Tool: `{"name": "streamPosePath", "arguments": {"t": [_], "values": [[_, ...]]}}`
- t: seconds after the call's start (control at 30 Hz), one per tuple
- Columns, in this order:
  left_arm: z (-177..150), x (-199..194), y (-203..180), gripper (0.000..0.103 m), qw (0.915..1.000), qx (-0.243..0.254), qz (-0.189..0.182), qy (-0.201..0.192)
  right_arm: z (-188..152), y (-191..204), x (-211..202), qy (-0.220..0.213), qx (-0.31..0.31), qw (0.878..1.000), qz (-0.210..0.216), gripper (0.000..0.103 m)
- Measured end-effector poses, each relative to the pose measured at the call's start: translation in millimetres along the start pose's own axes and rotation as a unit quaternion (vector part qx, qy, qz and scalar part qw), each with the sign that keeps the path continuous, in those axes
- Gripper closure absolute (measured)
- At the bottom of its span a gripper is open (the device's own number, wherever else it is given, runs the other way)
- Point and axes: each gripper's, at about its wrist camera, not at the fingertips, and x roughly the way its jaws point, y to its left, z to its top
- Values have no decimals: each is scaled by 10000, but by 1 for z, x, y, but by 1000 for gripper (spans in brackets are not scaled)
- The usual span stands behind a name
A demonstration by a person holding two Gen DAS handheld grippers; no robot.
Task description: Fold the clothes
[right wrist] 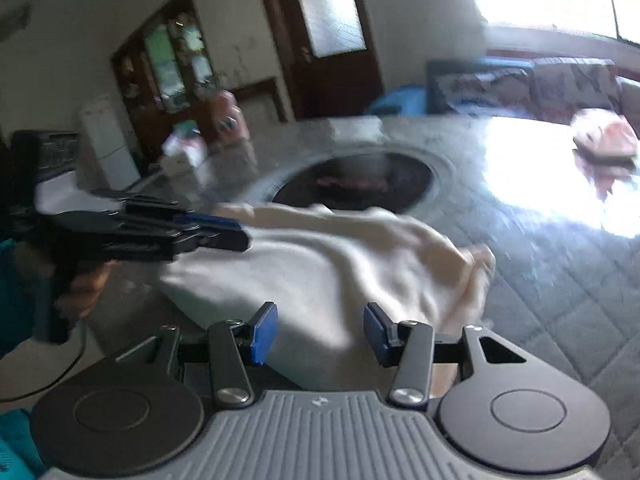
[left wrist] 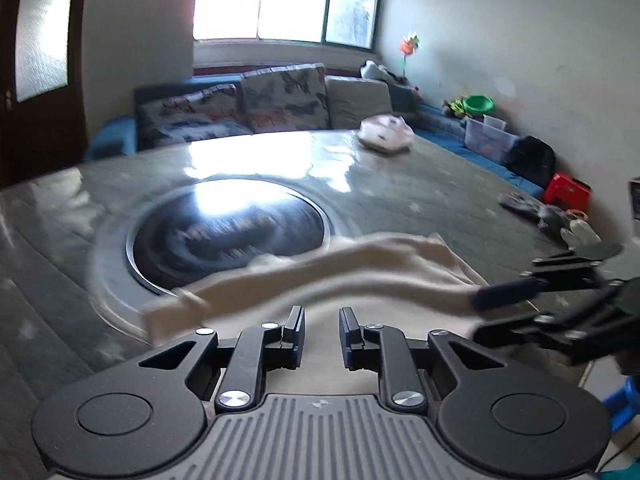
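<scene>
A cream garment [left wrist: 360,280] lies rumpled on the grey table [left wrist: 400,200], with a sleeve stretched toward the left. My left gripper [left wrist: 322,320] hovers over its near edge, jaws a little apart, nothing pinched between the pads. To its right my right gripper [left wrist: 486,314] reaches over the same cloth from the side. In the right wrist view the garment [right wrist: 340,264] bulges in front of my right gripper [right wrist: 320,332], whose blue pads stand well apart and do not press on the cloth. My left gripper [right wrist: 242,235] shows at the left, held by a hand.
A dark round inset [left wrist: 228,228] sits in the table's middle. A folded pink-and-white pile [left wrist: 386,134] rests at the far side. Dark gloves [left wrist: 552,212] lie near the right edge. A sofa [left wrist: 260,100] and a red stool [left wrist: 566,192] stand beyond.
</scene>
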Motion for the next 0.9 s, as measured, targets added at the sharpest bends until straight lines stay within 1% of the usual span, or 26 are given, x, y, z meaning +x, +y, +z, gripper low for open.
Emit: {"name": "streamPosePath", "arguments": {"t": [0.1, 0.17, 0.23, 0.33, 0.4, 0.47, 0.5, 0.63, 0.7, 0.73, 0.8, 0.9], "values": [[-10, 6, -9, 82, 9999, 60, -40, 117, -1, -5, -5, 77, 58, 9999, 41, 55], [-15, 7, -10, 77, 9999, 35, -72, 138, 5, -5, -10, 49, -41, 10000, 25, 54], [-17, 7, -14, 74, 9999, 72, -48, 82, 15, -6, -8, -74, -161, 9998, -63, 53], [-18, 6, -17, 69, 10000, 81, -18, 49, 28, -5, 7, -233, -284, 9990, -241, 52], [-20, 5, -20, 66, 9998, 179, 38, 34, 35, -9, 23, -229, -220, 9994, -160, 52], [-22, 4, -22, 63, 9997, 249, 76, 21, 40, -15, 38, -127, -101, 9999, -29, 52], [-22, 4, -21, 63, 9997, 235, 65, 18, 40, -19, 42, -97, -35, 9999, -32, 52], [-24, 2, -19, 62, 9997, 238, 21, 8, 35, -40, 46, -94, 241, 9992, -312, 55], [-23, 2, -19, 62, 9996, 265, 11, 7, 36, -43, 43, -87, 210, 9981, -575, 54], [-21, 2, -21, 62, 9996, 284, 6, -10, 38, -43, 41, -87, 185, 9978, -638, 54], [-18, 1, -24, 62, 9995, 320, -38, -75, 43, -38, 39, -92, 107, 9981, -599, 54], [-15, 1, -29, 60, 9992, 343, -155, -158, 54, -23, 46, -86, -261, 9983, -514, 54]]}}
